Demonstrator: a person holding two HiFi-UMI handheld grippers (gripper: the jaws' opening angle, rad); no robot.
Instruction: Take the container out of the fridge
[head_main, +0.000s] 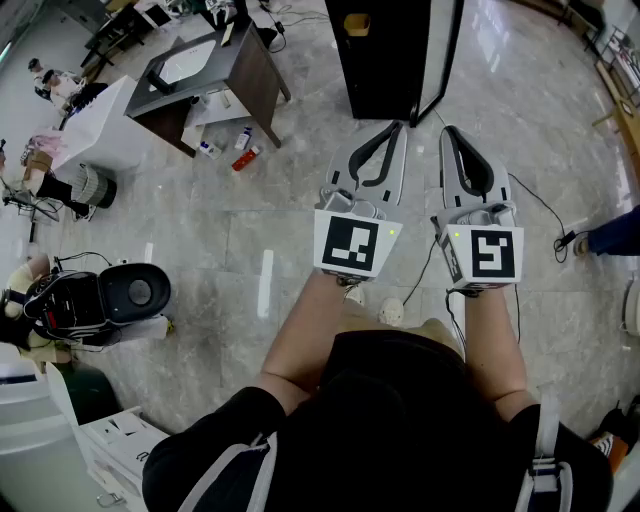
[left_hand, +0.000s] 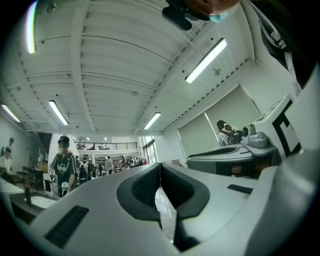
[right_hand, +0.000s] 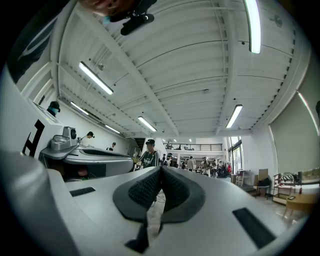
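Marble floor (head_main: 250, 250), black cabinet (head_main: 385, 60) ahead; L gripper (head_main: 396, 127), R gripper (head_main: 447, 131), jaws together.

Glossy grey tiled floor (head_main: 250, 250) — small bottles (head_main: 243, 140) lie by a dark table (head_main: 257, 75), a black cable (head_main: 537, 202) trails right.

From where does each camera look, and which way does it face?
Head view: on the person's head, facing steeply down at the floor; shows forearms, left gripper, right gripper.
Left gripper view: on the left gripper, along its shut jaws, tilted up to the ceiling; right gripper at right.
Right gripper view: likewise on the right gripper, jaws shut; left gripper at left.
Shared: both gripper views see the far balcony.
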